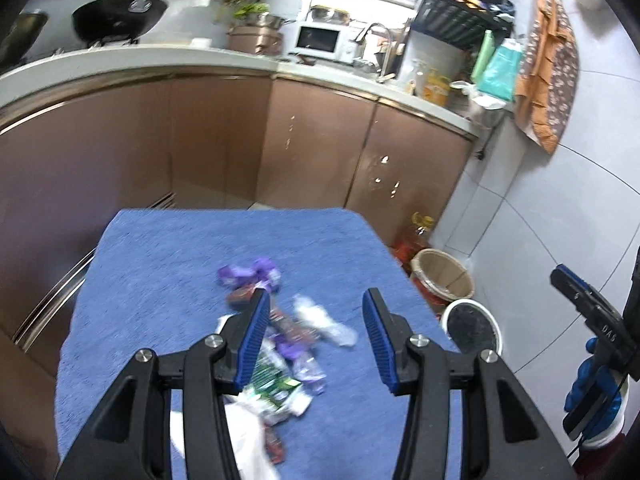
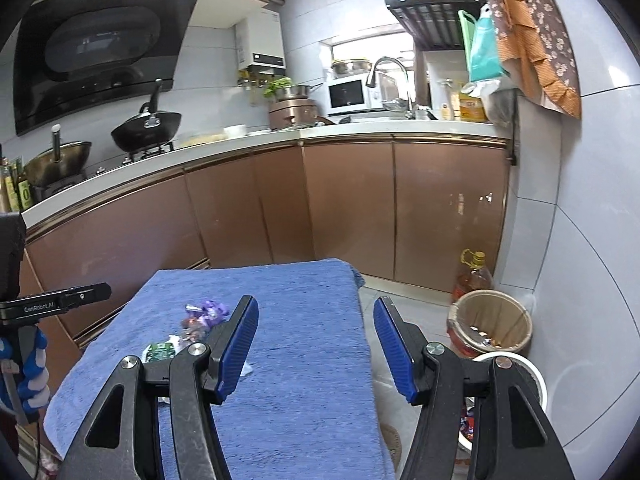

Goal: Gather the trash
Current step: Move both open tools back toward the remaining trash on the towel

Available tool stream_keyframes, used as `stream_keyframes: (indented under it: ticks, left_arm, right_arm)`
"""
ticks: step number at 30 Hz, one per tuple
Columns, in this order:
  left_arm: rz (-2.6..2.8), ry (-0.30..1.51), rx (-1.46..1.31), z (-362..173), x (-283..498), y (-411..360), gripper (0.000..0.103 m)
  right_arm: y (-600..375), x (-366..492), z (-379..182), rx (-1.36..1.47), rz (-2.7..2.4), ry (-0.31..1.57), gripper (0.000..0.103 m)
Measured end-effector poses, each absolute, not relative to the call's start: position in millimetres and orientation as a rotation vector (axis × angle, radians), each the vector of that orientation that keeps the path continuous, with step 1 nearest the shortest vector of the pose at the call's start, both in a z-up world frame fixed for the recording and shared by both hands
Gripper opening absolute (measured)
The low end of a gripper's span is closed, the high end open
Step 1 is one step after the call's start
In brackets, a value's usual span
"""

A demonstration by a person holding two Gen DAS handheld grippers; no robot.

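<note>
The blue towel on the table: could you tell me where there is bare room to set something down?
The blue towel is bare along its right half, toward the bins, and along the far edge by the cabinets. The wrappers crowd the middle and near left, under the open left gripper.

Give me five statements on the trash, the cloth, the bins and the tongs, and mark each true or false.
1. The crumpled wrappers lie on a blue towel-like cloth. True.
2. The left tongs are shut on a purple wrapper. False: they are open and hold nothing.
3. The right tongs are open and empty. True.
4. A tan round waste bin stands on the floor beside the cloth-covered table. True.
5. The black wok sits in the sink. False: it rests on the stove.
</note>
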State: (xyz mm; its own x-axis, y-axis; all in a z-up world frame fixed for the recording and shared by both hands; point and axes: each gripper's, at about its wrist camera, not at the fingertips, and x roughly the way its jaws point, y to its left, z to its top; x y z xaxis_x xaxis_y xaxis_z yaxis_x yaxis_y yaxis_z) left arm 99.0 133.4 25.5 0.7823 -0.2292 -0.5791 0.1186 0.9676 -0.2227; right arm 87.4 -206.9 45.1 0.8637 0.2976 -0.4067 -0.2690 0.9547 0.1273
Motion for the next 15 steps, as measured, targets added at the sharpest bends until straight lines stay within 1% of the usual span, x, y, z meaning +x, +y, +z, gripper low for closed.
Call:
stream_keyframes:
  ticks: [9,15]
  left_arm:
    - [-0.172,0.771,-0.294,-13,100,186,0.046]
    - [-0.167,0.868,-0.327,-42,114,192,0.046]
  right_arm:
    - [-184,93,33,0.047,0.362,0.472,0.057]
    - [-172,102,22,0.035,0.397,0.503,0.057]
